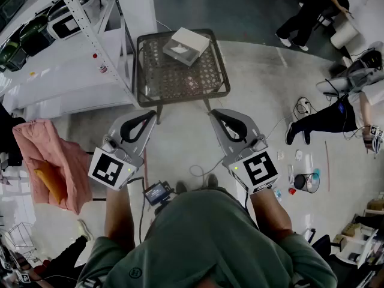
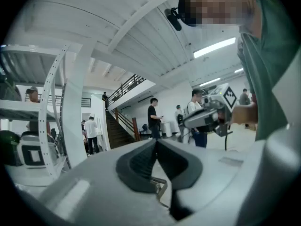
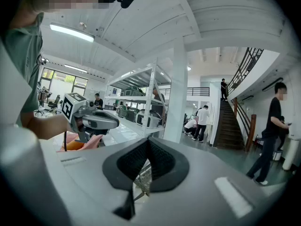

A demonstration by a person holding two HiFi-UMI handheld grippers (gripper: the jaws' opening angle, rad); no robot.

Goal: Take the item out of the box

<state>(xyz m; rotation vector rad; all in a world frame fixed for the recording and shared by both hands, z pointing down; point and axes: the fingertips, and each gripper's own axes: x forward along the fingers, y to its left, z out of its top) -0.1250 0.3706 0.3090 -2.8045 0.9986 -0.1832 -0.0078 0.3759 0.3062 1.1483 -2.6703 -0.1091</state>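
Observation:
A closed white box (image 1: 186,45) lies at the far right corner of a small dark mesh-top table (image 1: 174,80). No item from it shows. My left gripper (image 1: 149,114) is held near the table's front left edge, shut and empty, tips pointing up and forward. My right gripper (image 1: 215,114) hovers by the front right edge, also shut with nothing in it. In the left gripper view the jaws (image 2: 156,141) meet at the tip, and the right gripper (image 2: 211,114) shows beyond. In the right gripper view the jaws (image 3: 147,141) are closed, with the left gripper (image 3: 89,119) opposite.
White metal shelving (image 1: 66,47) with dark appliances stands left of the table. A pink cloth (image 1: 51,161) lies at the left. Cables and small items (image 1: 303,179) litter the floor at the right. People (image 1: 327,116) sit and stand at the far right.

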